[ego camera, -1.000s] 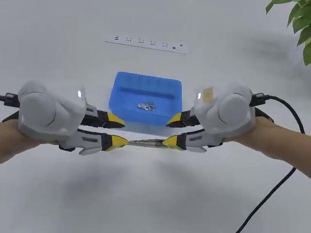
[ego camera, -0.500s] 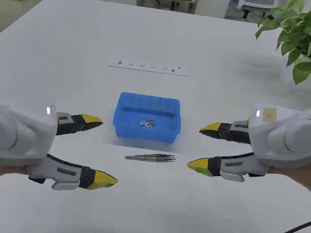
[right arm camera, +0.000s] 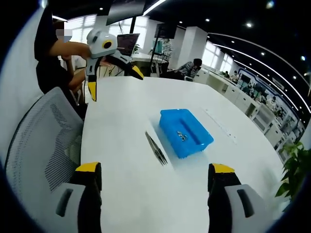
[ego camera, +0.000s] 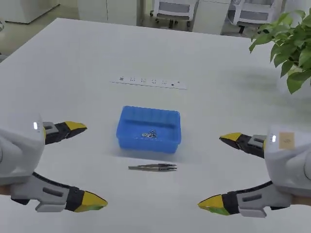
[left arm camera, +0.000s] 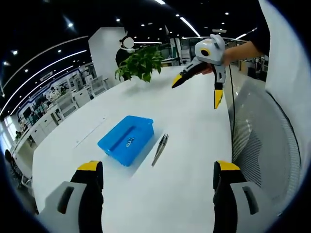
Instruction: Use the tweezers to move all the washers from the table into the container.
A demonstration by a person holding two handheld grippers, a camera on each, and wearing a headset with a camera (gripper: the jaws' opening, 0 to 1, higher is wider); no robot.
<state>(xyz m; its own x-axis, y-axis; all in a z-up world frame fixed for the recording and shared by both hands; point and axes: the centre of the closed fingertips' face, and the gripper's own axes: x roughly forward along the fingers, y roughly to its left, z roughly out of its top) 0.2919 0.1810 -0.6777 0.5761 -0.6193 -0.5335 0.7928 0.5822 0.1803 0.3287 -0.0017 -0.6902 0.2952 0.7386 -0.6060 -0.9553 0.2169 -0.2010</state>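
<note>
A blue container stands on the white table with several washers inside it. Metal tweezers lie flat on the table just in front of it, touched by nothing. My left gripper is open at the lower left, well away from the tweezers. My right gripper is open at the lower right, equally far off. The container and tweezers show in the left gripper view, with the right gripper beyond. The right gripper view has the container, tweezers and left gripper.
A white power strip lies behind the container. A potted plant stands at the table's far right. Office chairs stand beyond the far edge. A mesh chair back is beside the table.
Both grippers have let go of the tweezers and pulled apart to the sides, opening wide. The tweezers now lie on the table. The head camera has tilted up.
</note>
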